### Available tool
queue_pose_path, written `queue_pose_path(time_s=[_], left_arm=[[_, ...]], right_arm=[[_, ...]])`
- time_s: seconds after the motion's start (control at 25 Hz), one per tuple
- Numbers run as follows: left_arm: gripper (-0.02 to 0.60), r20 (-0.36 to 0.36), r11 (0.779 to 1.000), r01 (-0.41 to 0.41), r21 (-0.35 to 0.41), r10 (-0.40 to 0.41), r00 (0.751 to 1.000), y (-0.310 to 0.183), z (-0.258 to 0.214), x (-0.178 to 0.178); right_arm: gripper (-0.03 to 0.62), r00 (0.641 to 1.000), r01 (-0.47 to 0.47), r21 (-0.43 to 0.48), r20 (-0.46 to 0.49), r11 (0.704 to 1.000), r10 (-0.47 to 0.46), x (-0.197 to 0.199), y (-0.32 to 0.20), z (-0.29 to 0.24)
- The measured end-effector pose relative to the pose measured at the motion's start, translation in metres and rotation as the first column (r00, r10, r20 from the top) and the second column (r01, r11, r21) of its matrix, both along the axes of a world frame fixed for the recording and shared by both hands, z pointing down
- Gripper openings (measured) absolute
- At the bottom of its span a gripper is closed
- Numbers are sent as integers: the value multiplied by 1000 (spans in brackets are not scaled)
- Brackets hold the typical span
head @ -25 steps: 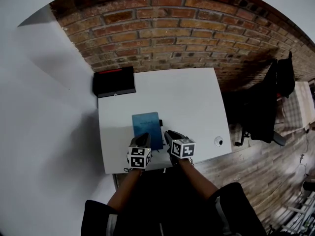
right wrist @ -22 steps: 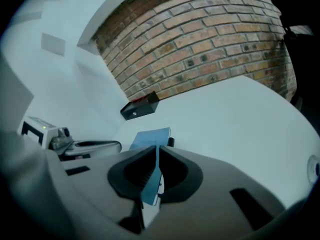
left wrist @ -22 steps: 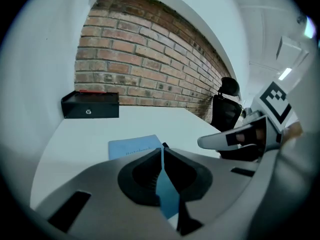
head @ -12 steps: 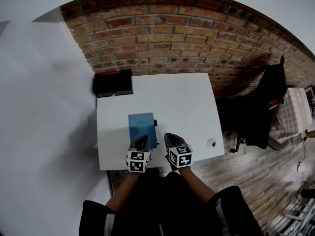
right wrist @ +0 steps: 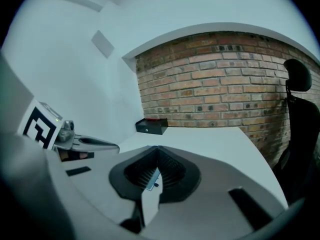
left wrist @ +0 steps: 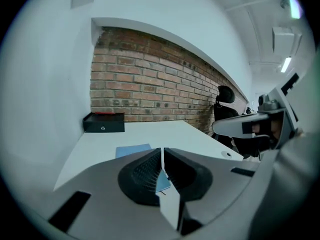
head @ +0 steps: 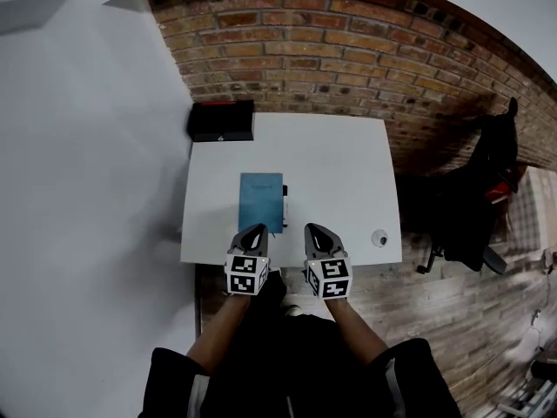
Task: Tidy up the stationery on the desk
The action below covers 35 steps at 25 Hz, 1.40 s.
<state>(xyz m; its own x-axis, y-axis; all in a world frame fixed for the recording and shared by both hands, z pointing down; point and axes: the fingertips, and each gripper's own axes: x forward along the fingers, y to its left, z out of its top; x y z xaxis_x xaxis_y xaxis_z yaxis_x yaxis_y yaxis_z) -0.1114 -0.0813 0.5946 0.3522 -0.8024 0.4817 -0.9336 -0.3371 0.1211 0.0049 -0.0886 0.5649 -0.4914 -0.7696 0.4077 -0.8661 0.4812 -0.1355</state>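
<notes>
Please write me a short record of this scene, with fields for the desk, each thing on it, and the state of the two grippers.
desk: white desk, against a brick wall
notebook: blue notebook, flat, near the front edge
beside it: dark thin item at its right edge, perhaps a pen
box: black box, far left corner
small part: small round item, front right
left gripper: shut, empty
right gripper: shut, empty
</notes>
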Motion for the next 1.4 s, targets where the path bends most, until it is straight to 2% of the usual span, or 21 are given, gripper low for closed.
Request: queue_pose_path(time_s=[0.44,0.76,1.4], left_arm=[[28,6,994,-9,111,9,1000,75,-46,24],[28,1,988,-11,152,10,1000,119,-61,34],[28,10,987,-9,162,8,1000,133,-71,33]], right_arm=[[21,999,-23,122,46,992,18,22,74,-53],[21,999,-19,136,52,991,12,29,121,-58],[21,998,-8,146,59,989,-1,24,135,-67]])
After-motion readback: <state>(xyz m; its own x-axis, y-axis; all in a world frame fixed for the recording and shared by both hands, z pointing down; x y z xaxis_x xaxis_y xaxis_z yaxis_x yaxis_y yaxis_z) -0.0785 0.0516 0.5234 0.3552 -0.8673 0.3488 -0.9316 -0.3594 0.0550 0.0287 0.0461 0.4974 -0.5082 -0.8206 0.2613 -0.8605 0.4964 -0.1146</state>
